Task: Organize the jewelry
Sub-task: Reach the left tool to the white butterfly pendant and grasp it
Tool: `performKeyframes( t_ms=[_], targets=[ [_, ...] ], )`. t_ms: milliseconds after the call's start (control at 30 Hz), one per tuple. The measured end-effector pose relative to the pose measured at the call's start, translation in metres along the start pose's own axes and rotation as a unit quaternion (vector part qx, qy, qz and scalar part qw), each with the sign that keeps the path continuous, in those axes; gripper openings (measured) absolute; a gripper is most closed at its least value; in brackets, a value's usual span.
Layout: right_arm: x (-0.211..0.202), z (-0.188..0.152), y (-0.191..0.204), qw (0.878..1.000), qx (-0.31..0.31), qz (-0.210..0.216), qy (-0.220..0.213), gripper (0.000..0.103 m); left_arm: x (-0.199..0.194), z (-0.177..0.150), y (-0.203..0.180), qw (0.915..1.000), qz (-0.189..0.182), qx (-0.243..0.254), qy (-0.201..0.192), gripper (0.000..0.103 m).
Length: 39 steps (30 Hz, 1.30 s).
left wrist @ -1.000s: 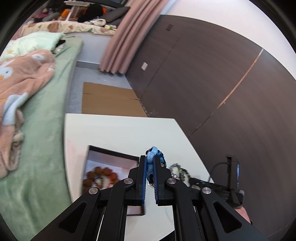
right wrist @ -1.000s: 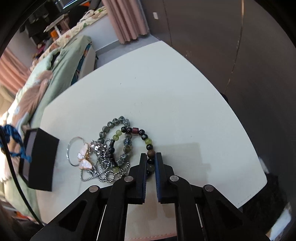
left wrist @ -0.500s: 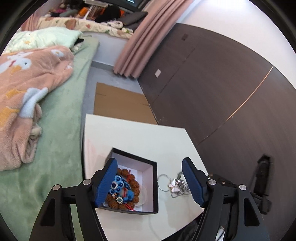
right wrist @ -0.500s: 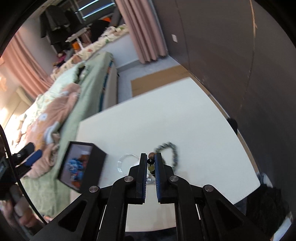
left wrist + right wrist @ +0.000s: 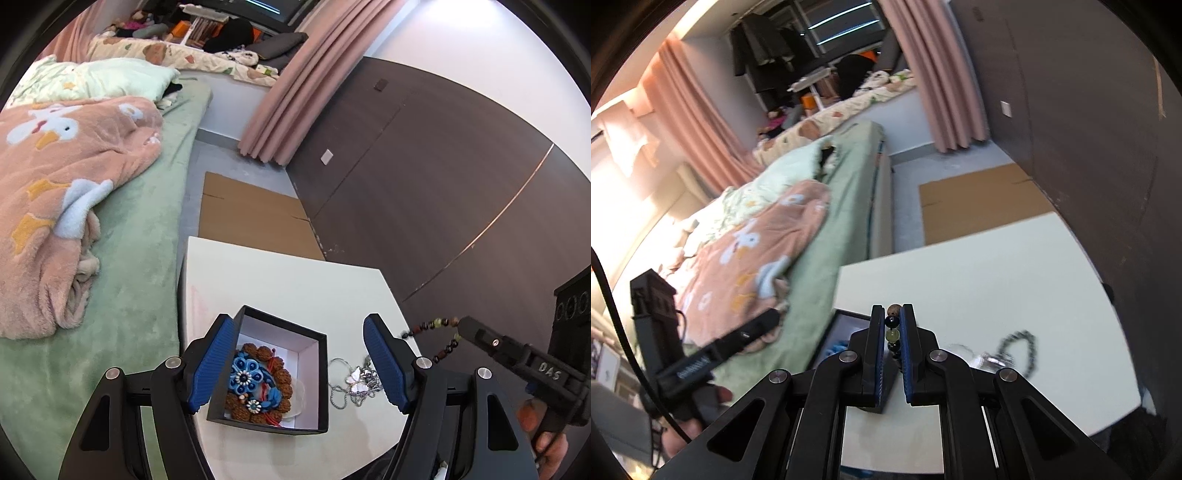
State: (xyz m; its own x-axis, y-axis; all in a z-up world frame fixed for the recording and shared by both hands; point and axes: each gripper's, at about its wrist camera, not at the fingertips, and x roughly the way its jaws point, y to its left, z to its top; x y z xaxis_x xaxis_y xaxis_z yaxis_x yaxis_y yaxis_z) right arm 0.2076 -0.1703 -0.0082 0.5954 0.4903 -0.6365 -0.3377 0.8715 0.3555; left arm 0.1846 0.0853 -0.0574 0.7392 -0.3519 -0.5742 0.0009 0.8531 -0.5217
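Observation:
My left gripper (image 5: 299, 326) stands open above a black box (image 5: 322, 384) on the white table (image 5: 295, 288). In the box a blue flower piece (image 5: 251, 376) lies on a ring of brown beads (image 5: 286, 387), free of the pads. My right gripper (image 5: 894, 317) is shut on a bracelet of dark, green and brown beads (image 5: 893, 334) and holds it in the air. In the left wrist view that bracelet (image 5: 432, 325) dangles from the right gripper (image 5: 461, 326) to the right of the box. Silver chains with a butterfly charm (image 5: 356, 380) lie on the table beside the box.
A grey bead bracelet (image 5: 1019, 349) lies blurred on the table (image 5: 997, 266). A bed with a green cover and a pink blanket (image 5: 74, 166) runs along the left. Flat cardboard (image 5: 251, 218) lies on the floor beyond the table. A dark panelled wall (image 5: 443, 184) bounds the right.
My left gripper has opened and let go of the blue flower piece, which now lies in the box. My right gripper has risen off the pile with the bead bracelet.

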Motion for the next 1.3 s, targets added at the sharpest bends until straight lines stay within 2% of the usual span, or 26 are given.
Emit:
performKeyframes(
  t_ms=[167, 233, 267, 300, 333, 400, 500, 733, 1100, 1200, 1300],
  targets=[
    [0.009, 0.007, 0.02, 0.999, 0.003, 0.05, -0.002, 0.009, -0.003, 0.003, 0.01, 0.9998, 0.006, -0.017, -0.008, 0.073],
    [0.018, 0.01, 0.025, 0.994, 0.017, 0.104, 0.008, 0.013, -0.003, 0.004, 0.014, 0.9996, 0.01, -0.023, -0.01, 0.073],
    [0.024, 0.01, 0.026, 0.993, 0.023, 0.117, 0.018, 0.02, -0.003, 0.004, 0.016, 0.9995, 0.012, -0.027, -0.01, 0.073],
    [0.03, 0.009, 0.024, 0.992, 0.029, 0.116, 0.027, 0.043, -0.003, 0.005, 0.018, 0.9994, 0.013, -0.031, -0.011, 0.073],
    [0.033, 0.007, 0.022, 0.994, 0.034, 0.105, 0.025, 0.061, -0.003, 0.005, 0.018, 0.9993, 0.013, -0.033, -0.011, 0.073],
    [0.032, 0.0, 0.014, 0.996, 0.038, 0.085, 0.009, 0.068, -0.001, 0.005, 0.018, 0.9993, 0.012, -0.034, -0.01, 0.073],
    [0.035, -0.012, -0.004, 0.995, 0.057, 0.082, 0.02, 0.068, 0.004, 0.005, 0.011, 0.9995, 0.01, -0.029, -0.005, 0.073],
    [0.031, -0.034, -0.057, 0.993, 0.105, 0.041, 0.029, 0.068, 0.025, -0.001, -0.022, 0.9999, -0.006, 0.0, 0.012, 0.073],
    [0.003, -0.058, -0.133, 0.985, 0.171, -0.012, 0.014, 0.068, 0.068, -0.03, -0.075, 0.9954, -0.02, 0.068, 0.064, 0.073],
    [0.0, -0.065, -0.153, 0.982, 0.187, -0.019, 0.013, 0.068, 0.08, -0.038, -0.088, 0.9927, -0.022, 0.088, 0.08, 0.066],
    [-0.003, -0.07, -0.166, 0.98, 0.198, -0.023, 0.013, 0.068, 0.096, -0.048, -0.095, 0.9895, -0.035, 0.084, 0.112, 0.059]
  ],
)
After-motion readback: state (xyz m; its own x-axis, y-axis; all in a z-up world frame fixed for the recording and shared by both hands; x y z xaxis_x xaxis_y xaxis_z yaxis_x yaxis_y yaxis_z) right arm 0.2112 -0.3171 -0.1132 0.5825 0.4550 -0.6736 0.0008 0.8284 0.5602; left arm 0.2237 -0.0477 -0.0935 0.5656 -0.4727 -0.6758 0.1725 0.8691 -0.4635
